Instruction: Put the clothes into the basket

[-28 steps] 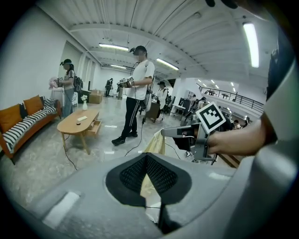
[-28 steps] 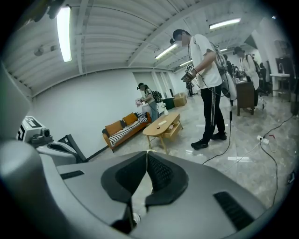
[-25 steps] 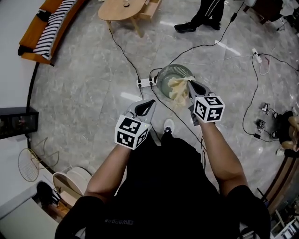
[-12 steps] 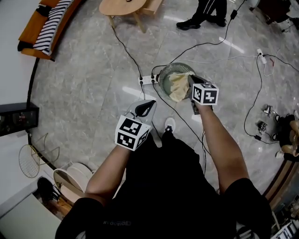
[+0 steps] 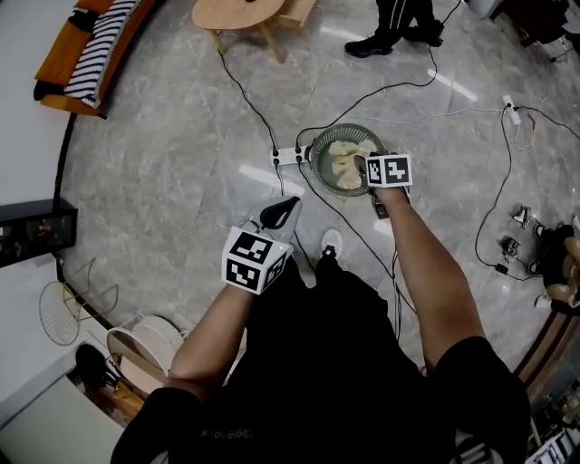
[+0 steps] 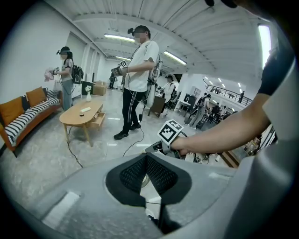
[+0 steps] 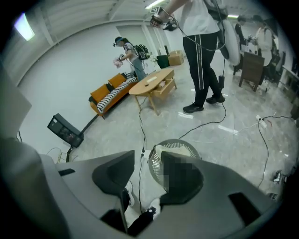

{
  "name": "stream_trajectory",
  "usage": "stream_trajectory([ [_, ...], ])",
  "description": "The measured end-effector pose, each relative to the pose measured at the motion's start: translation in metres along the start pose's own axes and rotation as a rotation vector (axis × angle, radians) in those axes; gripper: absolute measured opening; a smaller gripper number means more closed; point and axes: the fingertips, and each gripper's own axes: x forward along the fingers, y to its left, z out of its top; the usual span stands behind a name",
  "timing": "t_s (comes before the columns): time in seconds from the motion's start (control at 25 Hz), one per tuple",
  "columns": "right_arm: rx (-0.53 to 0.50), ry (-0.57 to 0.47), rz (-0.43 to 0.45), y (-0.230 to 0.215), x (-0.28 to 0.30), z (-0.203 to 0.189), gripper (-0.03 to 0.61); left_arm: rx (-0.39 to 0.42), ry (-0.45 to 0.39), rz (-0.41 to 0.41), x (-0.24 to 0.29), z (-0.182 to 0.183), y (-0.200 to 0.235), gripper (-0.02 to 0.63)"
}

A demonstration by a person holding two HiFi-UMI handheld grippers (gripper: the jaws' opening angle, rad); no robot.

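On the floor ahead stands a round grey mesh basket [image 5: 314, 161] with cream clothes [image 5: 343, 163] lying inside it. My right gripper [image 5: 362, 164] hangs over the basket's right rim. Its jaws are opening, with nothing between them. The right gripper view looks through that gap [image 7: 147, 163] down onto the basket [image 7: 151, 163] and the cream cloth [image 7: 176, 148]. My left gripper [image 5: 288, 205] is held nearer my body, left of the basket, shut and empty. In the left gripper view its pads [image 6: 159, 175] meet in front of the floor.
A power strip [image 5: 285, 156] and black cables lie beside the basket. My white shoe [image 5: 328, 243] is just below it. A wooden table [image 5: 240, 11], an orange sofa [image 5: 91, 54] and a standing person's legs [image 5: 399, 27] are farther off.
My right gripper came down from above the basket to its rim and its jaws parted. The cream cloth that hung from it now lies in the basket. The left gripper barely shifted.
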Motion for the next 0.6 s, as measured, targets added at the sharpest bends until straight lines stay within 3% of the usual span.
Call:
stream_trajectory([
  [0.2, -0.042, 0.059, -0.014, -0.01, 0.01, -0.014, 0.179, -0.014, 0.012, -0.003, 0.008, 0.001, 0.007, -0.006],
  [0.6, 0.012, -0.016, 0.01, -0.005, -0.009, -0.007, 0.114, -0.023, -0.005, -0.031, 0.018, 0.013, 0.009, -0.006],
])
